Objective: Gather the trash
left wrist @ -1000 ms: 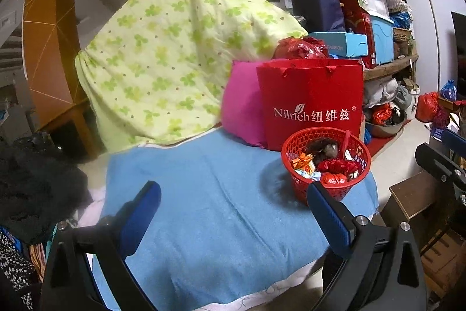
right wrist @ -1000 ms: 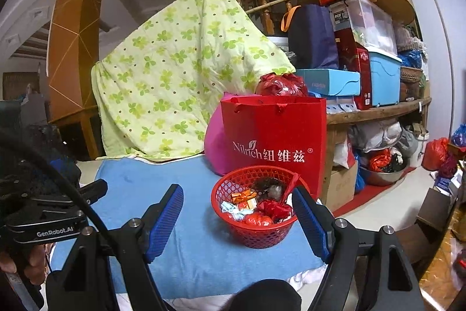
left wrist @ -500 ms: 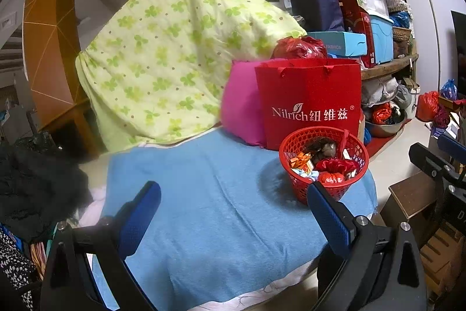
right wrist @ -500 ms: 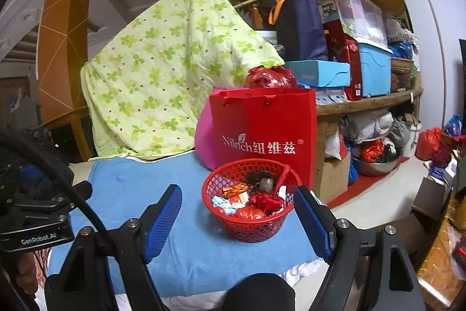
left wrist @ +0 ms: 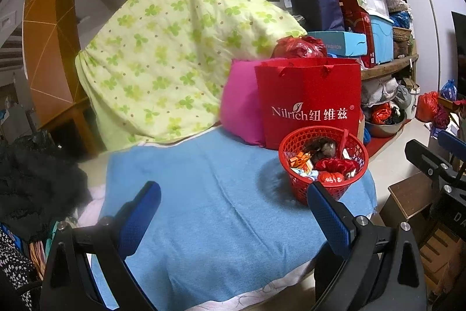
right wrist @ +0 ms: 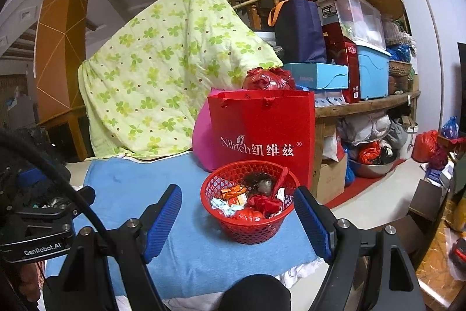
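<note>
A blue towel (right wrist: 186, 249) covers the low surface, perhaps a bed, though its frame is hidden. On the towel at two o'clock stands a red basket (right wrist: 250, 232); just behind it, at twelve, a red paper bag (right wrist: 262, 136), a pink cushion (left wrist: 238, 110) beside it.

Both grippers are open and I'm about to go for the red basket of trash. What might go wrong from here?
The red basket sits near the corner of the blue towel, close to the edge, so a nudge from the right gripper might tip it off. The red paper bag stands right behind it and may topple if bumped. Loose wrappers are heaped high and may spill if the basket tilts.
</note>
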Action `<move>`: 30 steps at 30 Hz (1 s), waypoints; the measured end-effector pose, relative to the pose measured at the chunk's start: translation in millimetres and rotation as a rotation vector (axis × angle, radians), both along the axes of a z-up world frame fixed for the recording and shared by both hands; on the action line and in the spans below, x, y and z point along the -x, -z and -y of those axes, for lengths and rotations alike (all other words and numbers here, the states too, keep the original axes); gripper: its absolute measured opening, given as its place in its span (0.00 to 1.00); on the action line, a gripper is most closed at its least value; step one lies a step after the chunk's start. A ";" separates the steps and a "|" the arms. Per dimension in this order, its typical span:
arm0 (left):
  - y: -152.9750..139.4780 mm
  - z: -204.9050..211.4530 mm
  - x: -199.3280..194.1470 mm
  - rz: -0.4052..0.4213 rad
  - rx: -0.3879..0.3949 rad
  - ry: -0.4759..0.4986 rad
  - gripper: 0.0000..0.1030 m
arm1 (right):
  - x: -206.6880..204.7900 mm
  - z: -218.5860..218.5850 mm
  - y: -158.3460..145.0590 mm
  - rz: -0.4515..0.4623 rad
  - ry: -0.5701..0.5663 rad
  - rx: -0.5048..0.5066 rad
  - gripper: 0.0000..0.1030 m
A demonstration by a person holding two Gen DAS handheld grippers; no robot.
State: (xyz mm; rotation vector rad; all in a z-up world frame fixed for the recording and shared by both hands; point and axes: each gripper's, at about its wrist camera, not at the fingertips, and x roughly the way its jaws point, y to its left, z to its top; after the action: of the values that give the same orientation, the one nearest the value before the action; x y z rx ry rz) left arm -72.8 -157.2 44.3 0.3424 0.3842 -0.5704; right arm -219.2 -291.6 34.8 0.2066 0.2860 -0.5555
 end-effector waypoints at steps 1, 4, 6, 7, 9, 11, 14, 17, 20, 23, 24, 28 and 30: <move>-0.1 -1.0 -1.2 -0.002 0.001 0.001 0.97 | -0.3 0.4 -0.4 0.003 0.003 -0.002 0.82; -0.2 -1.2 -2.8 -0.001 -0.001 -0.002 0.97 | -0.6 2.2 -1.3 0.008 0.015 -0.007 0.82; 0.2 -0.6 -4.0 -0.003 -0.001 -0.001 0.97 | -0.8 3.5 -1.6 0.010 0.019 -0.011 0.82; 0.2 -0.7 -3.7 -0.002 -0.002 -0.002 0.97 | -1.0 4.5 -1.8 0.010 0.021 -0.012 0.82; 0.7 -0.6 -4.3 -0.004 -0.003 0.000 0.97 | -1.7 5.0 -2.4 0.011 0.022 -0.009 0.82; 1.6 0.6 -6.7 -0.006 -0.004 -0.001 0.97 | -3.7 5.3 -2.2 0.008 0.023 -0.005 0.82; 1.9 3.8 -10.7 -0.010 -0.005 0.001 0.97 | -7.1 7.0 -1.2 0.002 0.022 -0.005 0.83; 0.8 7.4 -13.9 -0.006 -0.001 0.003 0.97 | -9.4 8.4 -0.4 0.000 0.027 -0.003 0.82; -1.9 13.6 -19.8 -0.003 0.001 0.009 0.97 | -12.2 12.2 -1.5 0.002 0.033 0.000 0.83; -2.3 20.8 -27.1 -0.004 0.005 0.014 0.97 | -15.9 17.7 -1.7 0.005 0.042 0.005 0.82; -1.2 24.0 -31.5 -0.011 0.005 0.017 0.97 | -18.1 19.6 -1.4 0.003 0.044 0.006 0.83; 3.5 33.2 -43.9 -0.033 0.002 0.019 0.97 | -29.9 30.5 1.7 -0.003 0.058 0.000 0.83; 6.7 37.9 -50.6 -0.036 -0.003 0.018 0.97 | -36.7 36.3 3.4 -0.005 0.062 -0.008 0.83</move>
State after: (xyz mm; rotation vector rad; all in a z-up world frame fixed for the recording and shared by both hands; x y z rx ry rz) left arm -22.2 -195.1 37.6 0.3395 0.4172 -0.5945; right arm -182.5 -327.9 31.4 0.2220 0.2877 -0.6161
